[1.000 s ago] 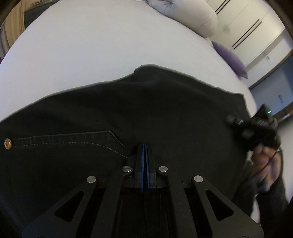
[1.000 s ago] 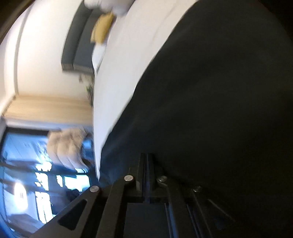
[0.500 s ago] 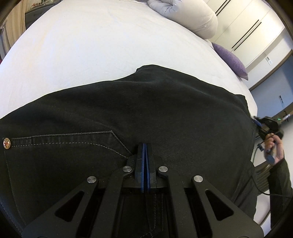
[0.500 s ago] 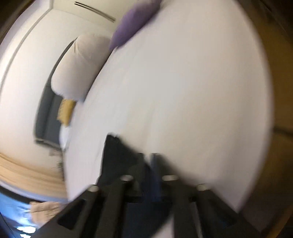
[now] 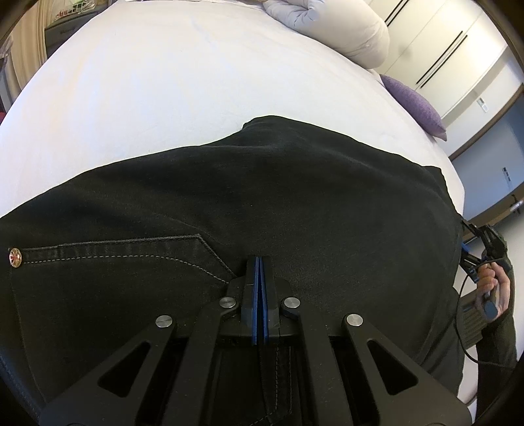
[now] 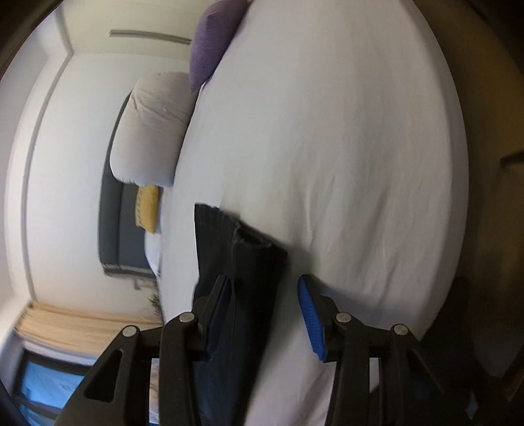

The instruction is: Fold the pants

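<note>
Black pants [image 5: 262, 203] lie on the white bed [image 5: 163, 82], long axis from 9 to 3 o'clock. The left gripper [image 5: 259, 272] is pinched closed over the fabric. The right gripper [image 6: 265, 304] gapes wide around the hem end, which points to 12.

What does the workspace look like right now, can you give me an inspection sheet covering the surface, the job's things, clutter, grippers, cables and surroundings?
Surface: white bed sheet, lightly wrinkled.
Job's things: black denim pants spread on the bed; brass rivet at the pocket corner; hem ends lie between the right gripper's open fingers.
Clutter: rolled white duvet, purple cushion, yellow cushion at the head of the bed.
Grippers: left gripper shut, over the pants, grip unclear; right gripper open.
Cables: thin black cable by the right hand.
Surroundings: white wardrobe doors, dark headboard.
</note>
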A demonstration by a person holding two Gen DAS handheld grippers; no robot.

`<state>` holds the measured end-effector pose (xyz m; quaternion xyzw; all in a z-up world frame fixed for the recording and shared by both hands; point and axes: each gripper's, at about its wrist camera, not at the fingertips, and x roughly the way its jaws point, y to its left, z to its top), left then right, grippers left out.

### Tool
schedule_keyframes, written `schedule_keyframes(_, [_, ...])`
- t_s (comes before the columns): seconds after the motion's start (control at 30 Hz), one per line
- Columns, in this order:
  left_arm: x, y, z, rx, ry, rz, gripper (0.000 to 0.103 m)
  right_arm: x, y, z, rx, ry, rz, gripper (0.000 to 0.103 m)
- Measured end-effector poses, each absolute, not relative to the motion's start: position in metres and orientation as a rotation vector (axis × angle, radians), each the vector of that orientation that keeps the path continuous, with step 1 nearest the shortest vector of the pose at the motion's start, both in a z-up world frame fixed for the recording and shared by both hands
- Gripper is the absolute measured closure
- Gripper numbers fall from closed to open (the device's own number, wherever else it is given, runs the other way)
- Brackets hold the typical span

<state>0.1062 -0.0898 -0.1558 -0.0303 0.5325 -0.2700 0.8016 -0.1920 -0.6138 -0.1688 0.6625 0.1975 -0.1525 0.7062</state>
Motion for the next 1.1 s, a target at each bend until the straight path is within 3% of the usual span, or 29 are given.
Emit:
schedule_keyframes(0.4, [0.103,-0.097,-0.156,-0.052,1.141,-0.572,0.101,-0.168,-0.617,-0.162,1.486,0.402,-0.271,0.069])
schedule_keyframes(0.47, [0.102,-0.097,-0.156,-0.052,1.141,-0.572,0.101,-0.164,-0.621,-0.168,1.51,0.387,-0.255,0.074])
schedule_keyframes(0.53, [0.102,-0.098,-0.156,-0.056,1.141,-0.573,0.101,-0.16,-0.626,-0.178,1.546,0.379,-0.252,0.088])
schedule_keyframes(0.77, [0.101,-0.1,-0.158,-0.067,1.141,-0.578,0.101,-0.159,-0.626,-0.182,1.544,0.354,-0.243,0.091])
schedule_keyframes(0.97, [0.1,-0.102,-0.159,-0.077,1.139,-0.581,0.101,-0.14,-0.607,-0.134,1.298,0.461,-0.312,0.091])
schedule_keyframes(1.1, [0.1,-0.101,-0.161,-0.085,1.136,-0.582,0.101,-0.105,-0.554,-0.077,0.991,0.569,-0.285,0.092])
